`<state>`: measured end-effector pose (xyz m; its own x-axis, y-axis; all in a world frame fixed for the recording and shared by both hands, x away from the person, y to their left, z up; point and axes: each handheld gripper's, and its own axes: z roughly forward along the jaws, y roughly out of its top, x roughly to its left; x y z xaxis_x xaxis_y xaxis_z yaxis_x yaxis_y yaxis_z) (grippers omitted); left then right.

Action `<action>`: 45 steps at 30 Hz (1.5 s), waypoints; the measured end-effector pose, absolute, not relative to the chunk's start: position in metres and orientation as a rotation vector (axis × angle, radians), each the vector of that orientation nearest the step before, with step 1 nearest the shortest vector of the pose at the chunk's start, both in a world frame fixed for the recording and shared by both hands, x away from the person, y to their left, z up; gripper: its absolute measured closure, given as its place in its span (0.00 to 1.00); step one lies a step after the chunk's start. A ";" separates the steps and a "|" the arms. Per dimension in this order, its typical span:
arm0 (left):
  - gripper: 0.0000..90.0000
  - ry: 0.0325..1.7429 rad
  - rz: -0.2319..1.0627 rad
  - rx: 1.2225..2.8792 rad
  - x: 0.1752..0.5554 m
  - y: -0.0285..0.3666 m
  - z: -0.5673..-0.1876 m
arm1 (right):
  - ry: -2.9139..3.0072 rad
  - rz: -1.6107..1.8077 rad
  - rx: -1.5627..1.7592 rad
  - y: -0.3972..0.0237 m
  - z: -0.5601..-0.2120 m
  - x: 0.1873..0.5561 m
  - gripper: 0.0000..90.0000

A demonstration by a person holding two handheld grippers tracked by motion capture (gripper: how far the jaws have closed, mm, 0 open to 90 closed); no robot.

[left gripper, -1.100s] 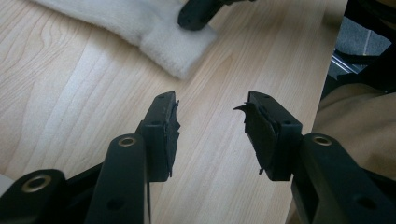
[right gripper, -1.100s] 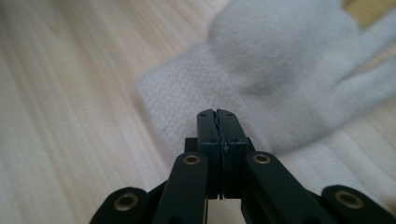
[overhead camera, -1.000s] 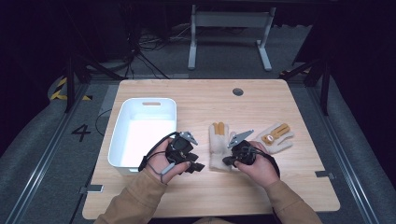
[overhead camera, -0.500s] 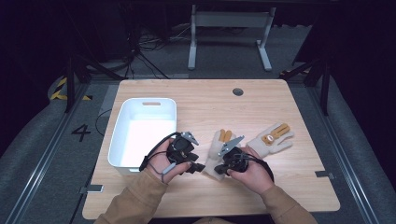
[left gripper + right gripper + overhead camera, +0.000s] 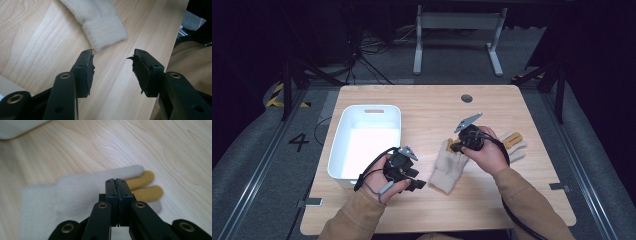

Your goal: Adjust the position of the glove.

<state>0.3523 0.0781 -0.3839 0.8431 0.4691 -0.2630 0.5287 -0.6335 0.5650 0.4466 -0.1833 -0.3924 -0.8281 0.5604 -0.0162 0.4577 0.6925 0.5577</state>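
A cream glove [image 5: 443,171] with mustard fingertips lies flat near the table's middle, cuff towards the person. My left gripper [image 5: 418,184] rests low just left of that cuff. Its jaws stand open with bare wood between them, and the cuff [image 5: 103,30] lies just ahead of the tips [image 5: 112,62]. My right gripper [image 5: 455,146] hovers over the glove's finger end, jaws shut tight [image 5: 116,181] with nothing visible between them. The glove [image 5: 72,192] and its mustard fingers [image 5: 147,192] lie blurred beneath. A second glove [image 5: 515,145] lies to the right, partly behind the right hand.
A white plastic bin [image 5: 372,108] stands at the left of the wooden table [image 5: 427,105], close to my left hand. A round cable hole [image 5: 466,98] sits near the far edge. The right gripper's cable trails down along the sleeve.
My right gripper has moved away from the person and risen, from beside the glove's palm to over its fingers. The left gripper has stayed in place.
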 end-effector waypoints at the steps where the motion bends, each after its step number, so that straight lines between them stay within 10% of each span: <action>1: 0.58 0.724 -0.118 2.365 0.352 0.079 -0.384 | 2.716 0.804 0.840 -0.185 -0.394 0.452 1.00; 23: 0.58 0.698 -0.139 2.392 0.352 0.069 -0.389 | 2.763 0.681 0.909 -0.192 -0.433 0.467 1.00; 45: 0.58 0.636 -0.165 2.412 0.366 0.047 -0.389 | 2.833 0.649 1.030 -0.219 -0.430 0.387 1.00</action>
